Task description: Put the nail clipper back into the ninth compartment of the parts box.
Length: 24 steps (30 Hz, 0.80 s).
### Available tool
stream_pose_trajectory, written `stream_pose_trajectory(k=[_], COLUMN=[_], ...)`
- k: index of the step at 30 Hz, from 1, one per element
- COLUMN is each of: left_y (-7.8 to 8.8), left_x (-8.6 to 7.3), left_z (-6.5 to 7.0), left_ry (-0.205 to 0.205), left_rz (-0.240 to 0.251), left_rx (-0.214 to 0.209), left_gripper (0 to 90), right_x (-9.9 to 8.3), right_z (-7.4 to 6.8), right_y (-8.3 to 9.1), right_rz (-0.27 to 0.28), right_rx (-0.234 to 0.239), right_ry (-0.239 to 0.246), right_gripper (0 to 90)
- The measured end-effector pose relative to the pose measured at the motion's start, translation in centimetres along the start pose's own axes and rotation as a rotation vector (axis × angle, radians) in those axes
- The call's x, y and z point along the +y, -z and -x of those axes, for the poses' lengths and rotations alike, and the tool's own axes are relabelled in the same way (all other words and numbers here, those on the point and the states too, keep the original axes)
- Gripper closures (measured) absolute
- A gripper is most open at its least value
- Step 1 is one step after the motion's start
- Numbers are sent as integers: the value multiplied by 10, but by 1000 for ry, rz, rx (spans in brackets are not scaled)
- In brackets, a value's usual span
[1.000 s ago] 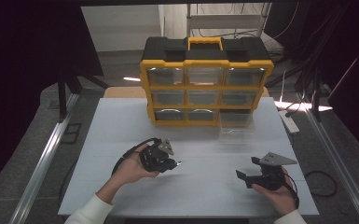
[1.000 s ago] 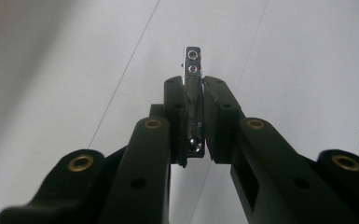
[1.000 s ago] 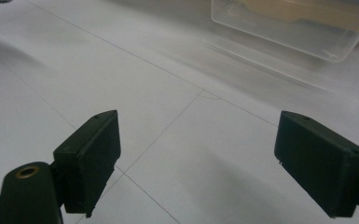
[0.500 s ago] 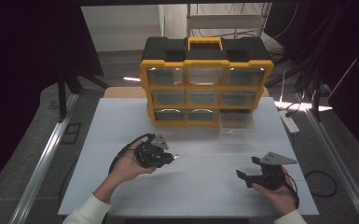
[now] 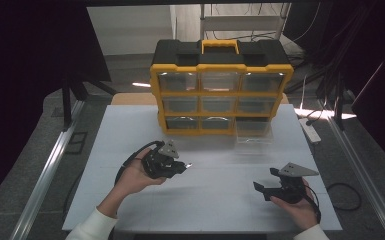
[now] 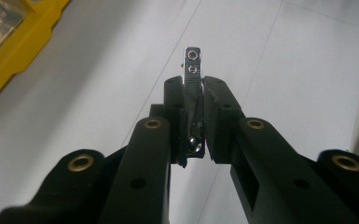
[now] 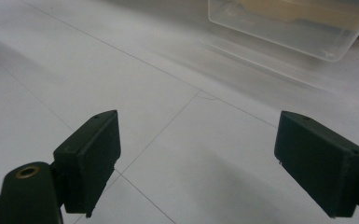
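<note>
A small chrome nail clipper (image 6: 192, 65) is pinched upright between the pads of my left gripper (image 6: 194, 95), its end sticking out past the tips. In the high view the left gripper (image 5: 180, 166) hovers over the white table, left of centre, pointing right, with the clipper's shiny tip (image 5: 187, 164) showing. My right gripper (image 5: 264, 180) rests low at the front right, jaws wide apart and nothing between them. In the right gripper view its jaws (image 7: 210, 149) frame bare table, with a clear plastic drawer (image 7: 298, 28) lying ahead.
A yellow and black organizer (image 5: 221, 75) with clear drawers stands at the back of the white table (image 5: 130, 125). Its bottom right slot is vacant, and the clear drawer (image 5: 253, 134) sits on the table just in front of it.
The left hand has drifted slightly to the left with the clipper still in the gripper. The right hand has stayed where it was.
</note>
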<state>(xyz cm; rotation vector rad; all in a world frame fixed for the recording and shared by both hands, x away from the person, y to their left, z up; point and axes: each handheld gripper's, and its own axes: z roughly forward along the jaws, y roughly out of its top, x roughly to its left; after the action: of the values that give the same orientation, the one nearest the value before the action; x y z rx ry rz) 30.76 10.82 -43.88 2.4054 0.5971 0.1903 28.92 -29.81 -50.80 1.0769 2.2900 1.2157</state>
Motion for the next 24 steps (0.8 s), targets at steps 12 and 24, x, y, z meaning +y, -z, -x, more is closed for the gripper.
stream_pose_trajectory(k=[12,24], left_y=[11,16], left_x=[9,28], left_z=[-1,-5], left_ry=[-3,-18], left_rz=[16,42], left_rx=[19,21], left_gripper=[801,800], right_x=[0,-1], right_z=[2,3], right_y=[0,-1], right_rz=[5,-1], right_rx=[2,-7], right_ry=[-7,-22], right_gripper=[150,150])
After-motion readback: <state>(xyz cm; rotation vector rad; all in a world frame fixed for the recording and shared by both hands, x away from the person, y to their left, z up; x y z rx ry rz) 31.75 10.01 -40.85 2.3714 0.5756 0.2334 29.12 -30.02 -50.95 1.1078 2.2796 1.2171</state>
